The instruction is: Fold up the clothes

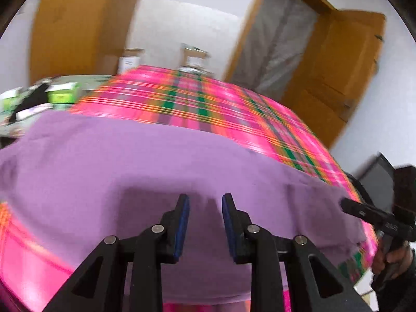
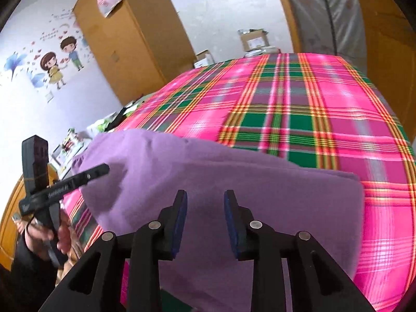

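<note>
Bed in pink plaid sheet [image 2: 299, 109], purple garment [image 2: 208, 182] lying on it

Purple cloth on the bed

The purple cloth [image 2: 234, 182] lies folded and smooth, spread flat across the plaid bedcover [image 2: 312, 104].

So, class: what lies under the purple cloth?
The purple cloth lies on a pink checked sheet, which shows all around it. Anything directly beneath the cloth is covered.

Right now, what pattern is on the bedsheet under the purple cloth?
The bedsheet is pink plaid with green, orange and white stripes, sharpest in the right wrist view.
</note>
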`<state>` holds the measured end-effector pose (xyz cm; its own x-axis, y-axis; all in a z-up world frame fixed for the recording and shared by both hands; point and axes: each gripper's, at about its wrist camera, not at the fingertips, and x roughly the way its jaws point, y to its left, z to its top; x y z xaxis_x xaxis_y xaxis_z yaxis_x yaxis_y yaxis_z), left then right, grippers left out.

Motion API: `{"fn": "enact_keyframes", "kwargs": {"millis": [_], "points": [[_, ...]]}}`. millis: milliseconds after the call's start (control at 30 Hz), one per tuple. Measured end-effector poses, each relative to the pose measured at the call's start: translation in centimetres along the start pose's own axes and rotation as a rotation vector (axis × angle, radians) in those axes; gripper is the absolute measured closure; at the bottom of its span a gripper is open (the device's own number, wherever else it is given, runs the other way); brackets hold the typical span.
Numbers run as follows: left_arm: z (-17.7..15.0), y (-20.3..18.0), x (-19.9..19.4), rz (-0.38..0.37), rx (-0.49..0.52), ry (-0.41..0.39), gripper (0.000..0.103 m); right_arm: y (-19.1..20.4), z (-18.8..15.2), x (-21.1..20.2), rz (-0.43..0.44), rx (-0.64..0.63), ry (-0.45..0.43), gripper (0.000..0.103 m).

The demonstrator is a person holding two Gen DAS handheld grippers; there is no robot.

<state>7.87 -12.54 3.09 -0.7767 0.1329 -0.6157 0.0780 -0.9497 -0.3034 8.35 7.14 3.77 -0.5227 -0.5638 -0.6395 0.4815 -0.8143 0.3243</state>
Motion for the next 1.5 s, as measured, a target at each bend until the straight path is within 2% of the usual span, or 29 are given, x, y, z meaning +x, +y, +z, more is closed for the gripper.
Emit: {"fn": "enact_keyframes", "kwargs": {"millis": [200, 367, 433, 700, 867, 1100, 1267, 1500], "points": [[0.3, 7.1, -4.2, 0.158, -0.142, -0.124, 0.069, 1.5, 0.2, 0.4, 0.008, -0.027, 0.004, 0.073], [-0.4, 13.4, -6.7, 0.253, -0.325, -0.189, 0.067, 2.6, 0.5, 1.1, 0.020, -0.049, 0.017, 0.073], [-0.8, 15.2, -7.1, 0.266, -0.377, -0.198, 0.067, 3.1, 0.6, 1.4, 0.027, -0.061, 0.019, 0.073], [-1.4, 19.3, -6.0, 0.230, -0.480, -0.174, 0.066, 4.1, 1.0, 2.4, 0.044, -0.092, 0.031, 0.073], [-1.0, 19.5, -5.4, 0.225, -0.479, -0.172, 0.066, 4.4, 1.2, 2.8, 0.044, -0.096, 0.034, 0.073], [-0.5, 20.7, -4.9, 0.177, -0.525, -0.174, 0.067, 4.6, 1.4, 3.5, 0.049, -0.093, 0.043, 0.073], [-0.7, 21.2, -5.0, 0.158, -0.547, -0.174, 0.081, 4.6, 1.3, 3.8, 0.051, -0.087, 0.044, 0.073], [0.8, 19.6, -6.3, 0.125, -0.481, -0.216, 0.088, 4.4, 1.3, 4.0, 0.051, -0.077, 0.046, 0.073]]}}
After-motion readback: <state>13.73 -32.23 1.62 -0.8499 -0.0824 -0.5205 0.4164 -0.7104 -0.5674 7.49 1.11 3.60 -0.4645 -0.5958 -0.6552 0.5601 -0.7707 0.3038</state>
